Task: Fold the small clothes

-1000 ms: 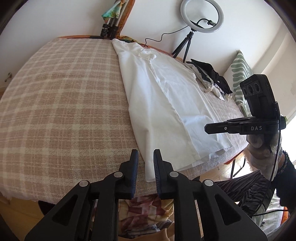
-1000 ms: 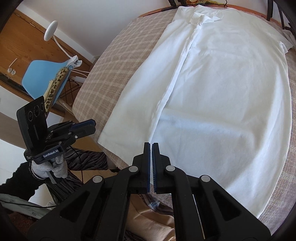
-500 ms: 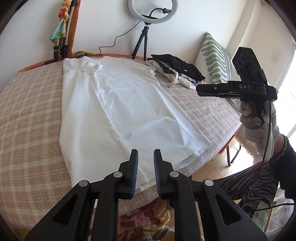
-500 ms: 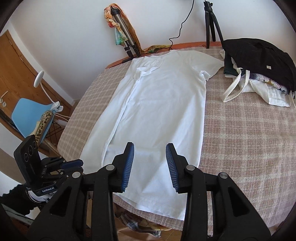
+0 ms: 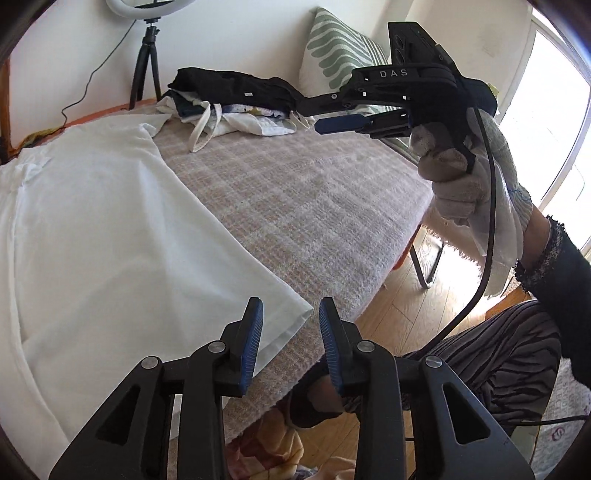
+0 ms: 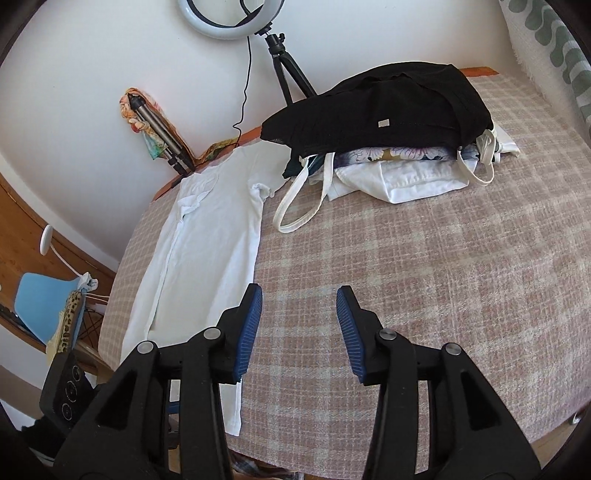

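Note:
A white shirt [image 5: 110, 236] lies flat on the pink plaid bed cover [image 5: 295, 192]; it also shows in the right wrist view [image 6: 207, 251] at the left. My left gripper [image 5: 290, 345] is open and empty, just above the shirt's near hem corner at the bed's front edge. My right gripper [image 6: 299, 332] is open and empty, above bare plaid cover beside the shirt's right edge. In the left wrist view the right gripper [image 5: 332, 114] is held high in a gloved hand at the upper right.
A pile of clothes [image 6: 388, 122] topped by a black garment, with a white tote strap [image 6: 295, 206], lies at the back of the bed. A ring light on a tripod [image 6: 258, 22], a striped cushion [image 5: 340, 55] and a blue chair [image 6: 40, 302] stand around.
Both grippers swung to the right, away from the shirt's middle toward the pile side. Both sets of jaws opened wider; the right gripper was shut one second ago.

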Available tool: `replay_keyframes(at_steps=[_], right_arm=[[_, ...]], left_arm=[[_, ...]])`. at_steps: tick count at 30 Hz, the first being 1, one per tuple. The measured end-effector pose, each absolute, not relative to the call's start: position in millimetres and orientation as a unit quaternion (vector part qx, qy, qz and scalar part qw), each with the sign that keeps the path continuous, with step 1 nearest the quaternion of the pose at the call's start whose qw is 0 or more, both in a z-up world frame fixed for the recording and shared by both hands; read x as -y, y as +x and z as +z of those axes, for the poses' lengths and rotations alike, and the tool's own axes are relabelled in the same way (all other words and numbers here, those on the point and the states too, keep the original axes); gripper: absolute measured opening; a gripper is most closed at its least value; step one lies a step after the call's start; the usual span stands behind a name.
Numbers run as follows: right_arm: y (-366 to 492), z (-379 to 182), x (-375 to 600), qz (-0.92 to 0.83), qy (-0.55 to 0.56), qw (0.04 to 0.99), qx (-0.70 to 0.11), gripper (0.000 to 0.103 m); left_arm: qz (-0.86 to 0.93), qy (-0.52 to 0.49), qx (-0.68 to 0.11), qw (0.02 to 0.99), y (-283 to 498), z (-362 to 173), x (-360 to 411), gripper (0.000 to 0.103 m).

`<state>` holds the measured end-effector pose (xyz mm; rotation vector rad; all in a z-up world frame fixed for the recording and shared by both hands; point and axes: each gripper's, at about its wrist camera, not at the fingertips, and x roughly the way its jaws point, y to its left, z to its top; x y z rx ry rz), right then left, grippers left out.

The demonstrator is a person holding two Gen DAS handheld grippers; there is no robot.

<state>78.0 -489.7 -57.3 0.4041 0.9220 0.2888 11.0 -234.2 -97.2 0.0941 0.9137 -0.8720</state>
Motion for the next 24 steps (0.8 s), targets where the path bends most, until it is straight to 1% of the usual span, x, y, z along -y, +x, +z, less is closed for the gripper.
replay_keyframes(at_steps=[4, 5, 6, 10, 11, 12, 13, 15, 18, 24], right_arm=[[85, -60, 506, 0.139, 0.212, 0.864, -0.435, 0.044], [88, -61, 508, 0.143, 0.218, 0.862, -0.435, 0.044], [91, -62, 509, 0.147, 0.224, 0.860, -0.435, 0.044], [106, -66, 502, 0.162, 0.226, 0.854, -0.439, 0.044], [111, -68, 498, 0.167, 0.228, 0.852, -0.440, 0.044], [117, -70, 495, 0.173, 0.232, 0.849, -0.443, 0.044], [123, -72, 492, 0.178, 0.237, 0.845, -0.445, 0.044], [136, -77, 484, 0.188, 0.249, 0.837, -0.449, 0.045], [156, -83, 468, 0.206, 0.262, 0.825, -0.456, 0.045], [199, -87, 421, 0.232, 0.252, 0.813, -0.471, 0.045]], left_arm=[[-0.399, 0.088, -0.434, 0.803, 9, -108, 260, 0.030], [-0.395, 0.095, -0.435, 0.804, 8, -110, 263, 0.033], [-0.388, 0.102, -0.434, 0.806, 10, -113, 265, 0.033], [-0.380, 0.096, -0.427, 0.815, 12, -115, 264, 0.033], [-0.382, 0.091, -0.426, 0.815, 12, -115, 263, 0.029], [-0.382, 0.089, -0.424, 0.817, 15, -116, 264, 0.016], [-0.381, 0.082, -0.425, 0.817, 18, -117, 261, 0.011], [-0.388, 0.041, -0.441, 0.808, 29, -119, 254, 0.006], [-0.382, -0.004, -0.451, 0.807, 35, -117, 238, 0.006], [-0.356, -0.075, -0.438, 0.822, 36, -100, 197, 0.005]])
